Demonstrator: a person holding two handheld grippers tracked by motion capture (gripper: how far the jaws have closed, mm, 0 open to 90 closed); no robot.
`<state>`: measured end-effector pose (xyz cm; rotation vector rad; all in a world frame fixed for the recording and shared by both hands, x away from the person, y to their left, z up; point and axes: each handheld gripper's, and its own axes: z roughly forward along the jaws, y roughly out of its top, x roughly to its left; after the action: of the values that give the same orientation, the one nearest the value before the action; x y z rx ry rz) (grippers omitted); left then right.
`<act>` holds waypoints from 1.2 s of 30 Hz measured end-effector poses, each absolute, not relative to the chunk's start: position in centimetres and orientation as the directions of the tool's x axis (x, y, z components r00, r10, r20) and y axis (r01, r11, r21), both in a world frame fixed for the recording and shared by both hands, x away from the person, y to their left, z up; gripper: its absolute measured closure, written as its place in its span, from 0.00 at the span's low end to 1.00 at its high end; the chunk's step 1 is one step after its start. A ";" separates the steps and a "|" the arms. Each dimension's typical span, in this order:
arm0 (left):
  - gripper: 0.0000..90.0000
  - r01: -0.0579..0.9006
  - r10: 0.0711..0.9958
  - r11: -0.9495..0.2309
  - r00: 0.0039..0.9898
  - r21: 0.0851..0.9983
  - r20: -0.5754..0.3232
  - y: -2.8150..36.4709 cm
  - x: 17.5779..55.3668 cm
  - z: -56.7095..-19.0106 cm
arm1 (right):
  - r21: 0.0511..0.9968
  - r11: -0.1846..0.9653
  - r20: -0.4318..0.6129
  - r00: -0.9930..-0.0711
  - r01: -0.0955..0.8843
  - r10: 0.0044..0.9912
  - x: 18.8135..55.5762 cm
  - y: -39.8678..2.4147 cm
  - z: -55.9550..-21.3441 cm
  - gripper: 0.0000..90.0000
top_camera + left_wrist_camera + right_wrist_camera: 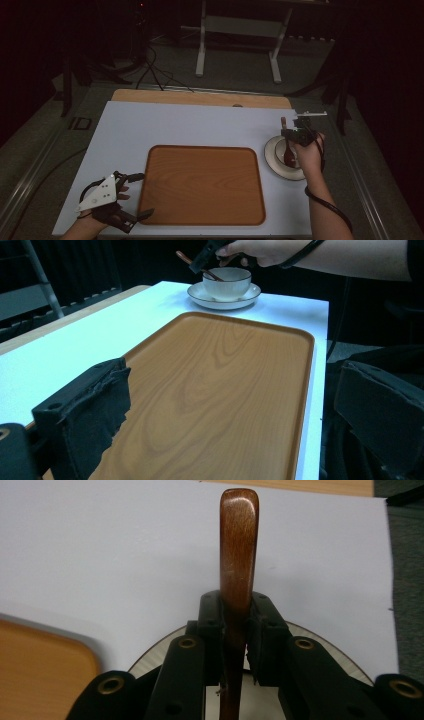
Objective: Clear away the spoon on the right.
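A wooden tray (pixel 202 184) (pixel 215 390) lies in the middle of the white table. At the table's right stands a white cup (pixel 226 282) on a saucer (pixel 276 161) (pixel 200 294). A brown wooden spoon (pixel 289 152) (pixel 239 565) (pixel 200 269) reaches down into the cup, and my right gripper (pixel 291 133) (pixel 237 630) is shut on its handle above the cup. My left gripper (pixel 142 195) (pixel 225 415) rests at the tray's near left corner, jaws wide apart and open, with the tray surface between them and nothing gripped.
The white tabletop (pixel 200 122) has a wooden strip (pixel 200 97) along its far edge. Beyond it, on the dark floor, stand a white metal frame (pixel 240 40) and some black cables (pixel 155 70).
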<state>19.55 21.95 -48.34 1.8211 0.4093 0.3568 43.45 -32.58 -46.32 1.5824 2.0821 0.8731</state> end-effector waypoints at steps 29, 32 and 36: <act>0.03 0.088 0.447 -0.258 0.894 0.962 0.038 21.8 19.4 -48.2 | 0.719 0.223 0.061 -0.378 0.659 0.924 40.7 -31.5 -38.4 0.87; 0.03 0.088 0.448 -0.255 0.893 0.963 0.037 21.9 19.4 -48.2 | 0.729 0.207 0.087 -0.388 0.653 0.918 40.1 -31.2 -37.3 0.87; 0.03 0.087 0.447 -0.255 0.894 0.963 0.037 21.8 19.4 -48.2 | 0.737 0.193 0.107 -0.394 0.647 0.913 39.1 -30.7 -36.2 0.87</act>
<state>19.40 21.84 -48.16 1.8124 0.4004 0.3579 39.07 -30.71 -36.21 1.4672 2.1194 1.0321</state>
